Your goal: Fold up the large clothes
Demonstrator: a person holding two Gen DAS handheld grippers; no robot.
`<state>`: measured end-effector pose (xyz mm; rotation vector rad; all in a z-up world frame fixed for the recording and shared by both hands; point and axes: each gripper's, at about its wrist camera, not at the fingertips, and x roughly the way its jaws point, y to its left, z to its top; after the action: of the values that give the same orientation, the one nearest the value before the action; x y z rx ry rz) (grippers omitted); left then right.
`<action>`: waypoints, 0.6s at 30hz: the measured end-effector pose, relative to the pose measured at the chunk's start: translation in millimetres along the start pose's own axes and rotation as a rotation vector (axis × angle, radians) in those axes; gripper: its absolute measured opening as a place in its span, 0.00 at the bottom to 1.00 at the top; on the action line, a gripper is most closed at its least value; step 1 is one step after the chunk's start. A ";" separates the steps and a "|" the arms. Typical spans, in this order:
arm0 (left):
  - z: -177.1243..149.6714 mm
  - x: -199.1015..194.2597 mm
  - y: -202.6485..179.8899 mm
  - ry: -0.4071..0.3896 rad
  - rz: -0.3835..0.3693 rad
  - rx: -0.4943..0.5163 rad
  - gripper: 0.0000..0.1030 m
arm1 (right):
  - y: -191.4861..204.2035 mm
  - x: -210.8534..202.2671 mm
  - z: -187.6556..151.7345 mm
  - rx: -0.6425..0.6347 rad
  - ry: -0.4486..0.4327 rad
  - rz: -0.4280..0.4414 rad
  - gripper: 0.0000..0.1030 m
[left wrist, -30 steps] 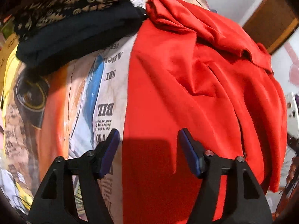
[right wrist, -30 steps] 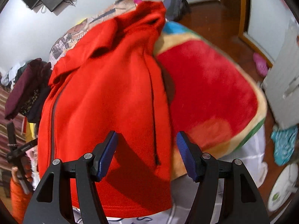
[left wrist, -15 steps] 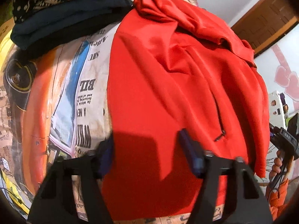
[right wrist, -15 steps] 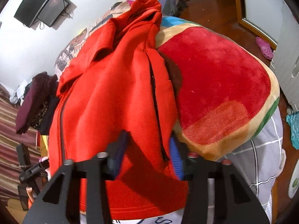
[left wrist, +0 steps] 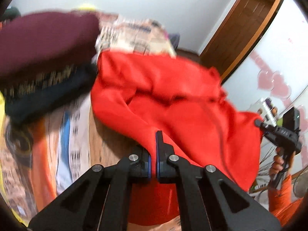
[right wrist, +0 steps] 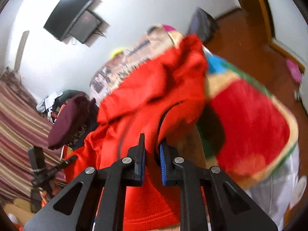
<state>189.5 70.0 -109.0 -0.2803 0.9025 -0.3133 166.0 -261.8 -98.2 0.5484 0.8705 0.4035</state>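
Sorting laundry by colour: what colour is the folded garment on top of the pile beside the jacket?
Dark maroon, plain; clearest in the left wrist view.

A: Where does the left wrist view sit?
B: Just behind the left tool (left wrist: 153, 152), looking along it and downward, close over the red jacket (left wrist: 173, 100).
A: The right?
B: Same, behind the right tool (right wrist: 152, 154). Both share the jacket, the newsprint bedspread (right wrist: 115, 71) and the maroon garment (left wrist: 46, 38).
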 end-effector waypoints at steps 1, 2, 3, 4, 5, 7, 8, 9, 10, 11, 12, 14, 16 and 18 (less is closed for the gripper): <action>11.4 -6.6 -3.1 -0.031 -0.010 0.004 0.02 | 6.7 0.1 7.9 -0.025 -0.015 -0.003 0.10; 23.2 -10.7 -5.7 -0.060 -0.014 0.009 0.02 | 11.7 0.5 15.2 -0.046 -0.030 -0.002 0.10; 36.3 -14.4 -7.7 -0.095 -0.012 0.016 0.02 | 15.9 0.7 23.3 -0.066 -0.048 -0.005 0.10; 46.1 -17.6 -7.7 -0.121 -0.007 0.019 0.02 | 19.1 1.3 30.3 -0.082 -0.063 -0.007 0.10; 55.9 -19.8 -8.8 -0.145 -0.001 0.018 0.02 | 21.7 1.1 40.2 -0.096 -0.087 -0.010 0.10; 75.4 -20.5 -5.1 -0.187 0.010 0.001 0.02 | 23.9 0.4 58.9 -0.119 -0.139 -0.021 0.10; 85.9 -19.5 -1.8 -0.207 0.022 -0.010 0.02 | 24.0 1.3 66.6 -0.128 -0.162 -0.032 0.10; 93.7 -16.8 0.2 -0.221 0.037 -0.018 0.02 | 22.9 3.4 75.3 -0.128 -0.181 -0.040 0.10; 103.0 -12.6 3.8 -0.235 0.058 -0.028 0.02 | 20.3 4.6 82.3 -0.123 -0.195 -0.042 0.10; 113.2 -7.0 8.1 -0.245 0.074 -0.041 0.02 | 17.2 7.6 90.3 -0.116 -0.205 -0.041 0.10; 120.8 -1.9 11.8 -0.249 0.084 -0.050 0.02 | 15.4 12.3 97.6 -0.108 -0.214 -0.045 0.10; 138.0 12.6 17.2 -0.258 0.125 -0.059 0.02 | 9.8 21.3 112.0 -0.103 -0.221 -0.062 0.10; 151.7 27.6 19.2 -0.261 0.170 -0.050 0.02 | 5.8 34.2 125.6 -0.102 -0.217 -0.077 0.10; 165.3 47.7 22.4 -0.251 0.205 -0.040 0.02 | 2.1 49.5 138.1 -0.107 -0.208 -0.098 0.10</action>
<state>352.9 90.0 -54.2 -0.2544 0.6836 -0.0678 305.7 -272.7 -54.7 0.4387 0.6686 0.2957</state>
